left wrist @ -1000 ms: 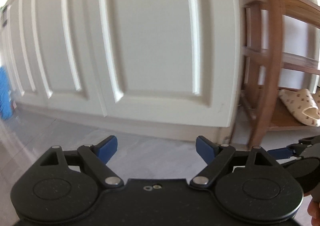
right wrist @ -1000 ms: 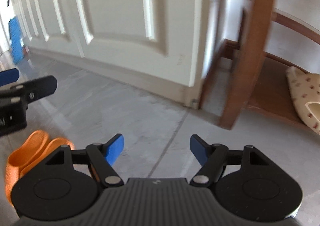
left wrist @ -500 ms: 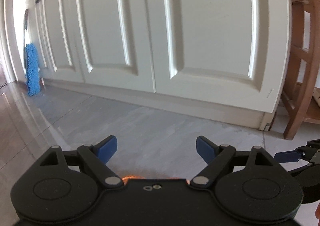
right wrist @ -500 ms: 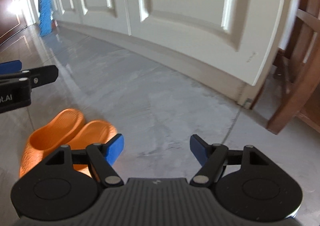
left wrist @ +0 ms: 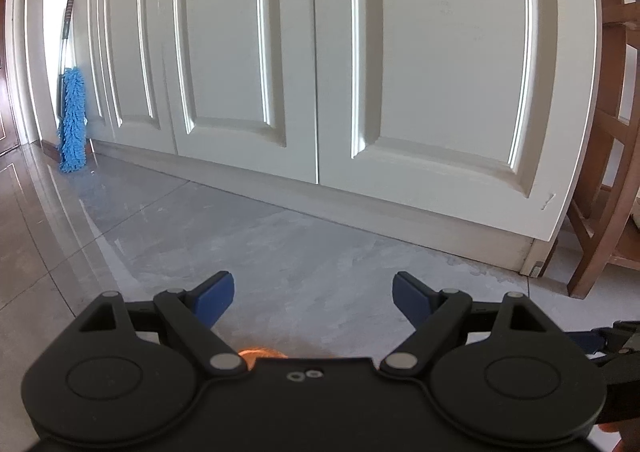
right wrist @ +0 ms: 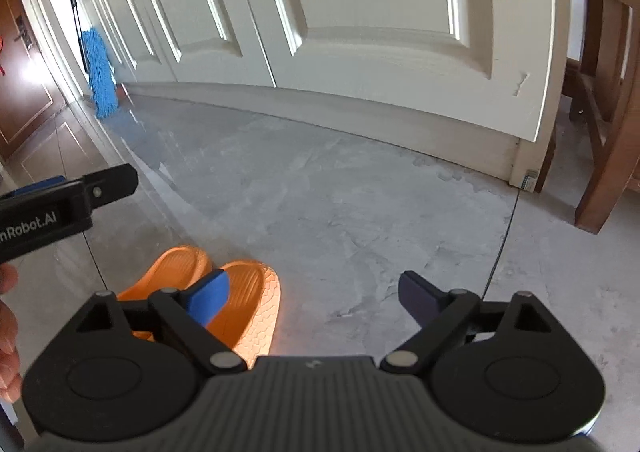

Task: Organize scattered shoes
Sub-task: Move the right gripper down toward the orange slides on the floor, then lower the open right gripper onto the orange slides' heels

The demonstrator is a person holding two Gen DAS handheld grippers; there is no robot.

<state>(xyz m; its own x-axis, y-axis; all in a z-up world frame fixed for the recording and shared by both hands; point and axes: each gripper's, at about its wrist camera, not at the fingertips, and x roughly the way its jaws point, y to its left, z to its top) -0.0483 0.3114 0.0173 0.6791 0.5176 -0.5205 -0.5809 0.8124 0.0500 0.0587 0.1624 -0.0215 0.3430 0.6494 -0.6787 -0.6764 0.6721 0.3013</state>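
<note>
Two orange slippers [right wrist: 248, 300] lie side by side on the grey floor, low and left in the right wrist view, partly behind my right gripper's left finger. My right gripper [right wrist: 316, 298] hangs above the floor just right of them, its jaws opening, nothing between them. In the left wrist view my left gripper [left wrist: 312, 296] stands open and empty over bare floor; only an orange sliver of a slipper [left wrist: 260, 354] shows under its body. The left gripper's side [right wrist: 68, 200] juts in at the left of the right wrist view.
White panelled cabinet doors [left wrist: 360, 72] run along the far side of the floor. A wooden shoe rack [right wrist: 608, 132] stands at the right. A blue fluffy mop [left wrist: 73, 120] leans at the far left. A hand [right wrist: 8, 332] shows at the left edge.
Both views have swung left, away from the rack and its beige slipper, toward the cabinet doors. The orange slippers came fully into the right wrist view. The right jaws have widened.
</note>
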